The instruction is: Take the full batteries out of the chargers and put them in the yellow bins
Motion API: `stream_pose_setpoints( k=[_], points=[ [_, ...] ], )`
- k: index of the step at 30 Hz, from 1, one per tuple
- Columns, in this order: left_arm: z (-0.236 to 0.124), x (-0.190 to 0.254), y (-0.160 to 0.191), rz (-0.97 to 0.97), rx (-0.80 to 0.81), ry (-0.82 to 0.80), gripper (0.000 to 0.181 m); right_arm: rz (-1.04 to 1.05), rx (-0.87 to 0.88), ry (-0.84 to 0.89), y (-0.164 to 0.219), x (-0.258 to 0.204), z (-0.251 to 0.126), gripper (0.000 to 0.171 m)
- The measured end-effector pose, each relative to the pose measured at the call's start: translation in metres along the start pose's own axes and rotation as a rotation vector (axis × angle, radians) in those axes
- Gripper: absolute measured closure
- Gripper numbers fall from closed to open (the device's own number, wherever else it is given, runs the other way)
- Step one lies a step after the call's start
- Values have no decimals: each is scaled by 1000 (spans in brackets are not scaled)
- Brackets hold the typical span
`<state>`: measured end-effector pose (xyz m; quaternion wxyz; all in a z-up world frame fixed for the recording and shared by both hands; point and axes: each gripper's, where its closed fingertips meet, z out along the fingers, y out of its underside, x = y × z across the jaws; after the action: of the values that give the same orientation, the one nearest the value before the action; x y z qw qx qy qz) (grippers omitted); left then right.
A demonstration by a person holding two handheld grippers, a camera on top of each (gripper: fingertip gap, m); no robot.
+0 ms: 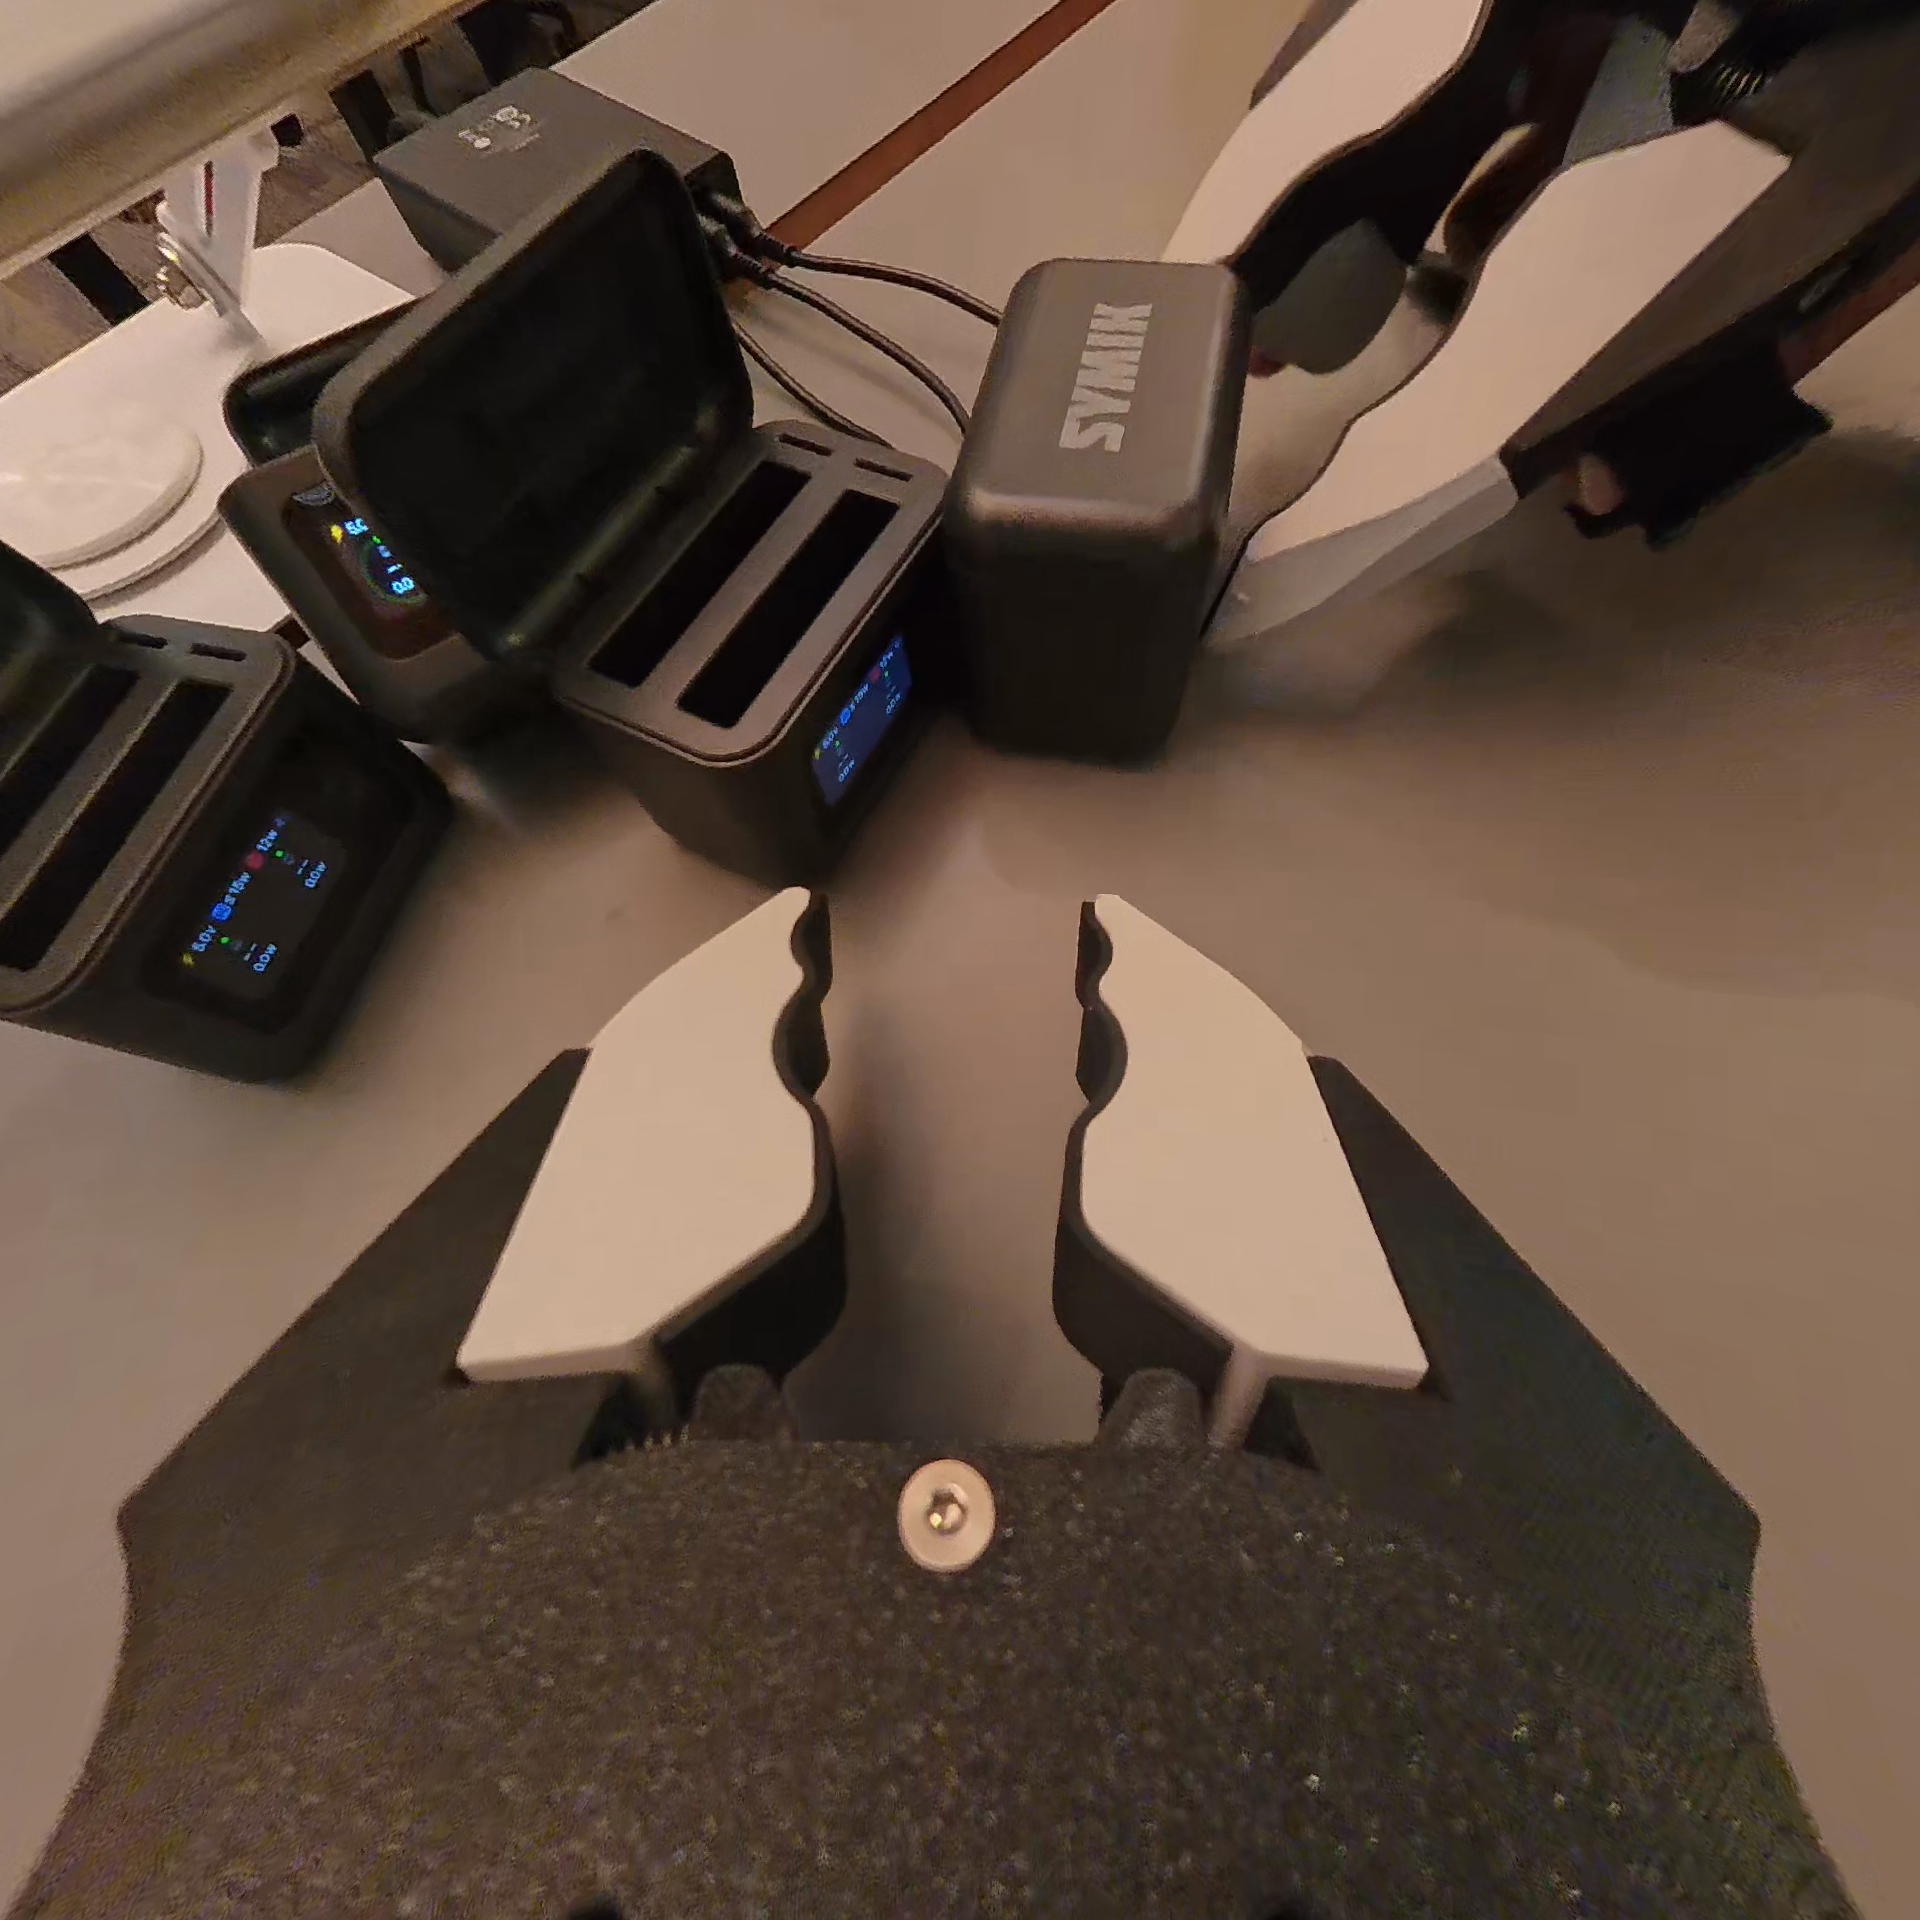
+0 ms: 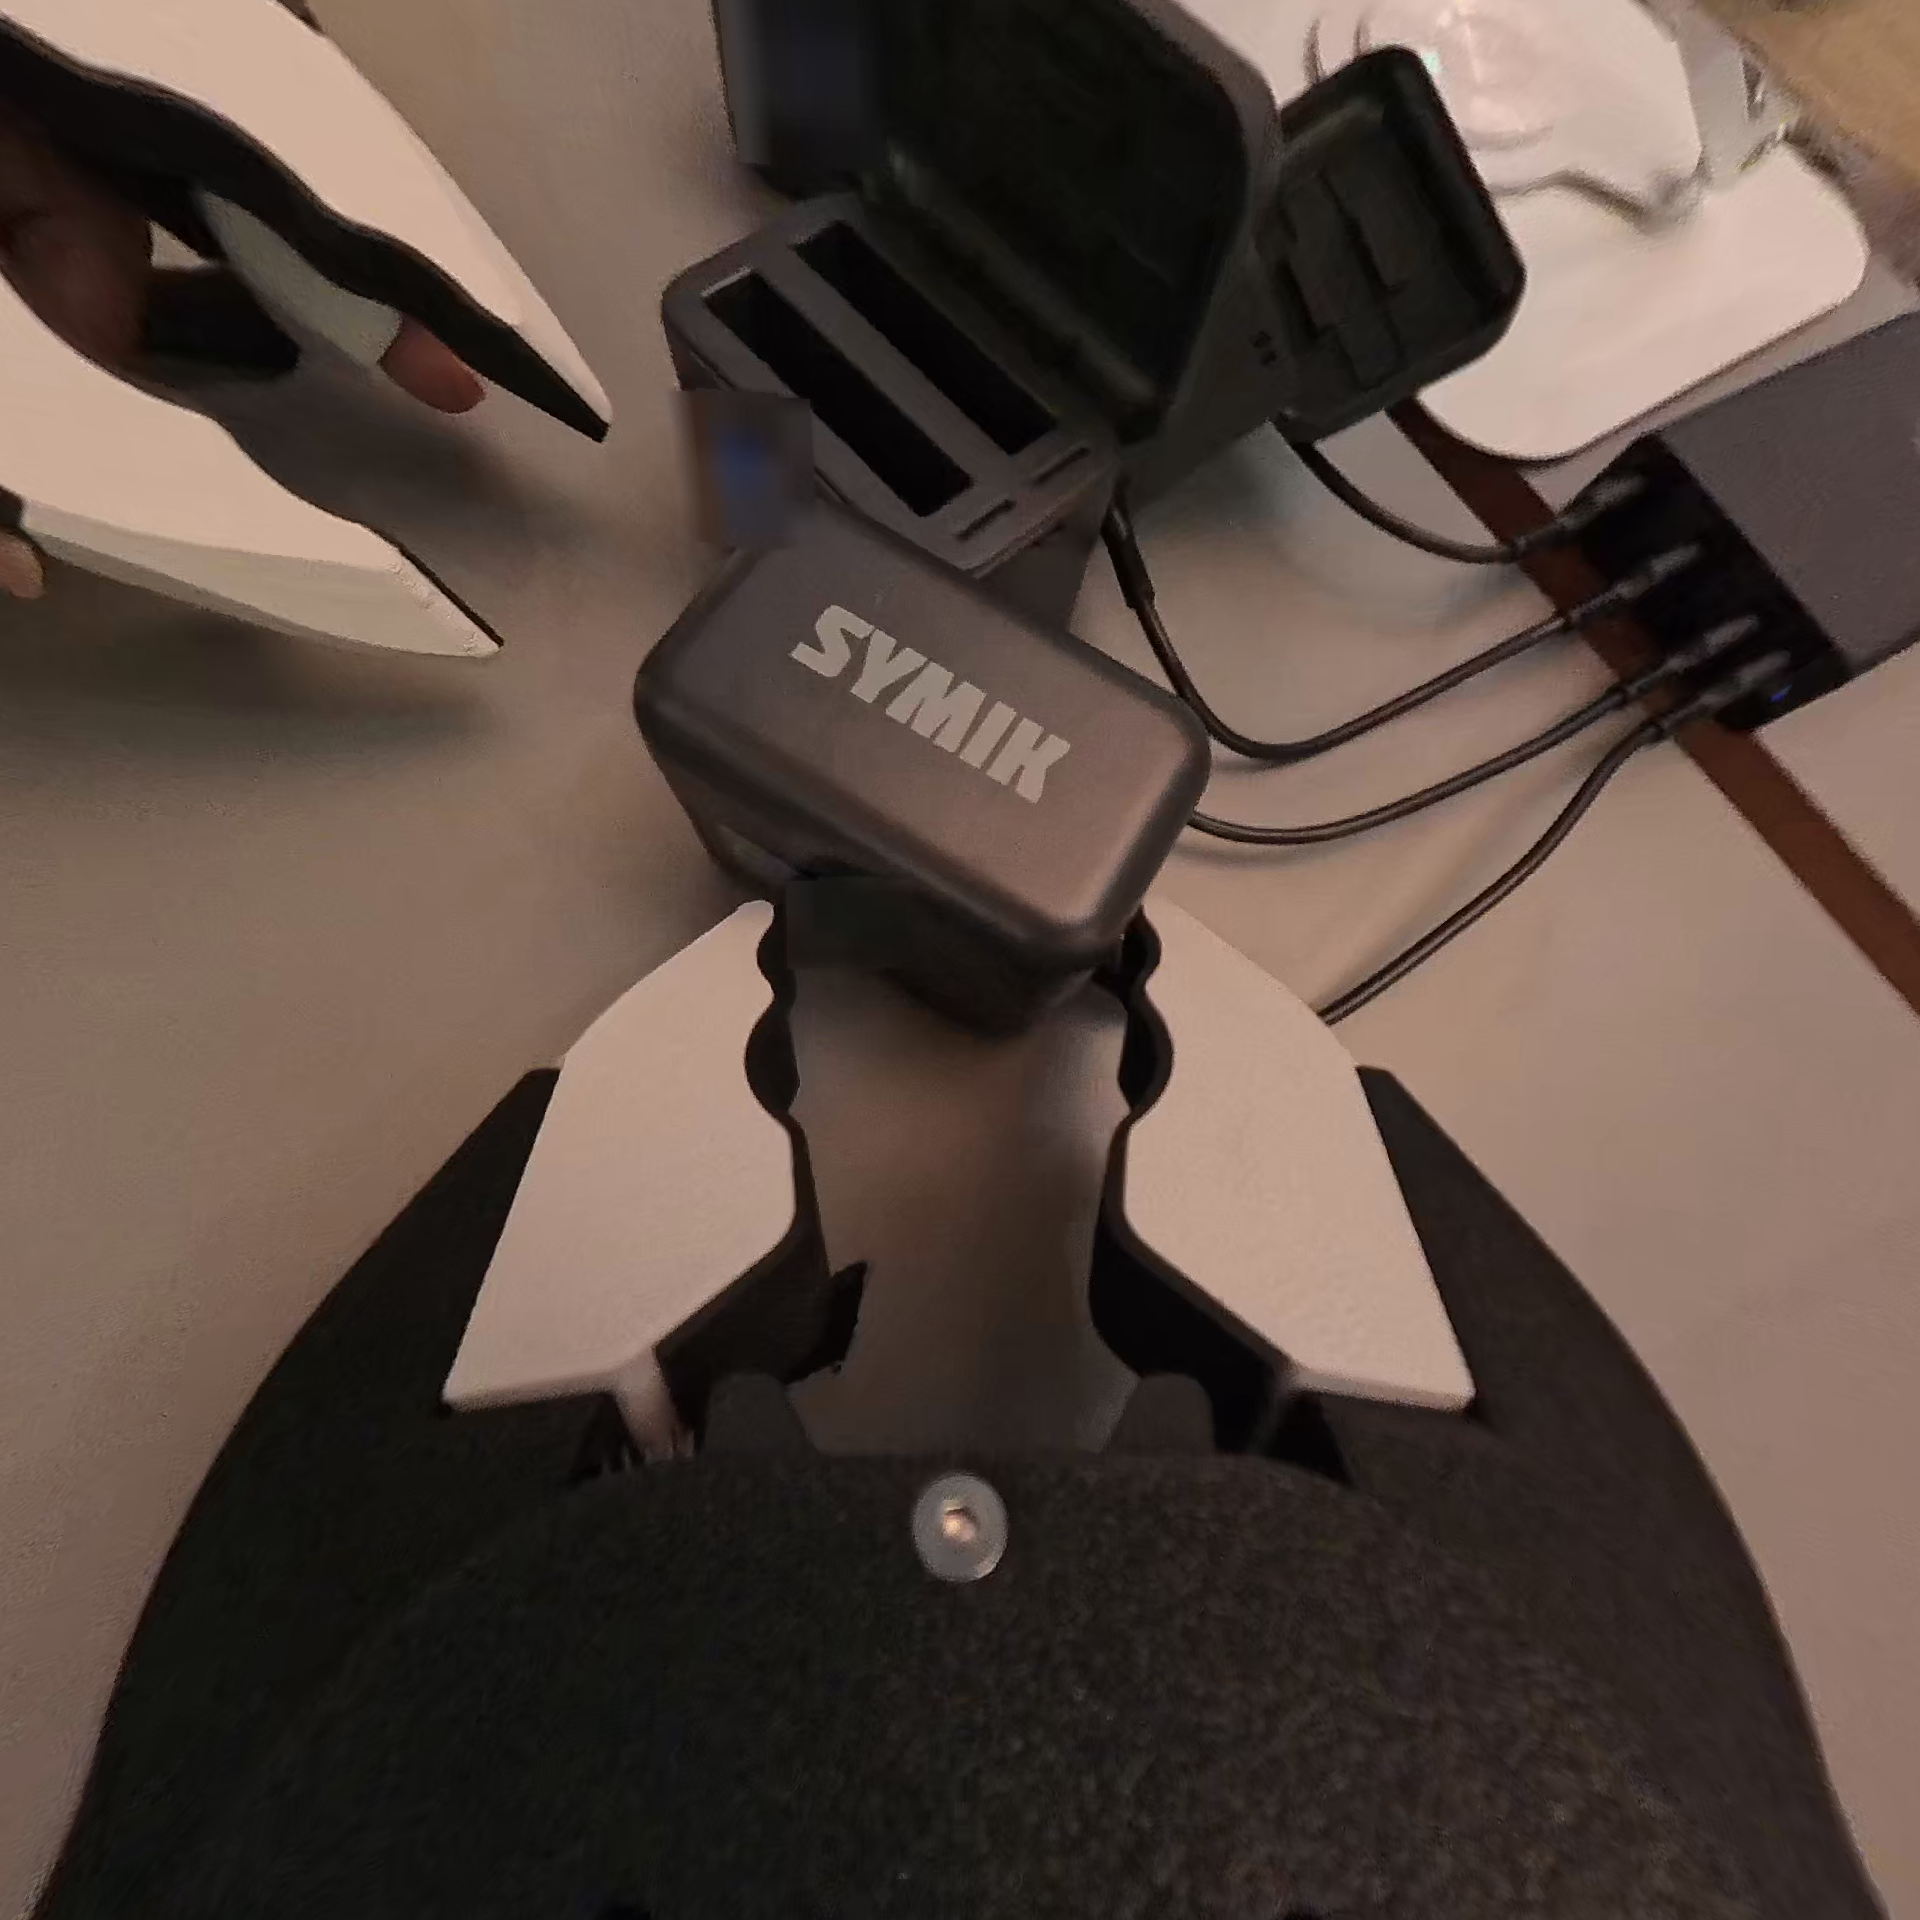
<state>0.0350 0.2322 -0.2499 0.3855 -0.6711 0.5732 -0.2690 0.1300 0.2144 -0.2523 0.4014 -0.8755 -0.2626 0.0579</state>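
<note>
A closed dark charger (image 2: 914, 748) with a lettered lid stands on the grey table; it also shows in the left wrist view (image 1: 1101, 499). My right gripper (image 2: 956, 930) clasps its near end, one finger on each side; the gripper shows behind the charger in the left wrist view (image 1: 1299, 436). An open charger (image 1: 748, 623) with its lid up shows two dark slots, and it also shows in the right wrist view (image 2: 894, 395). My left gripper (image 1: 954, 925) is open and empty above bare table, just in front of that charger. No battery or yellow bin shows.
Another open charger (image 1: 156, 831) with a lit screen sits at the left, and one more (image 1: 343, 582) stands behind. A power hub (image 2: 1745, 540) with several black cables (image 2: 1351, 727) sits at the right. A white tray (image 2: 1610, 260) lies beyond. The left gripper (image 2: 545, 535) and a hand show top left. My right gripper is the nearer one to the closed dark charger (image 2: 914, 748): about 4 cm, against 9 cm. Look for it in the left wrist view (image 1: 1150, 363) too.
</note>
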Motion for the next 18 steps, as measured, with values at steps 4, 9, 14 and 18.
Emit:
stream_pose_setpoints(
  k=[4, 9, 14, 18],
  points=[
    [0, -1, 1, -3, 0, 1, 137, -225, -9, -34, -17, 3, -14, 96],
    [1, -2, 1, -2, -3, 4, 137, -500, -160, -173, -27, 1, -18, 93],
    [2, -2, 2, 1, -7, 7, 137, -640, -378, -266, -14, 5, 0, 90],
    [2, -2, 2, 4, -8, 9, 137, -658, -480, -291, -6, 9, 7, 107]
  ],
)
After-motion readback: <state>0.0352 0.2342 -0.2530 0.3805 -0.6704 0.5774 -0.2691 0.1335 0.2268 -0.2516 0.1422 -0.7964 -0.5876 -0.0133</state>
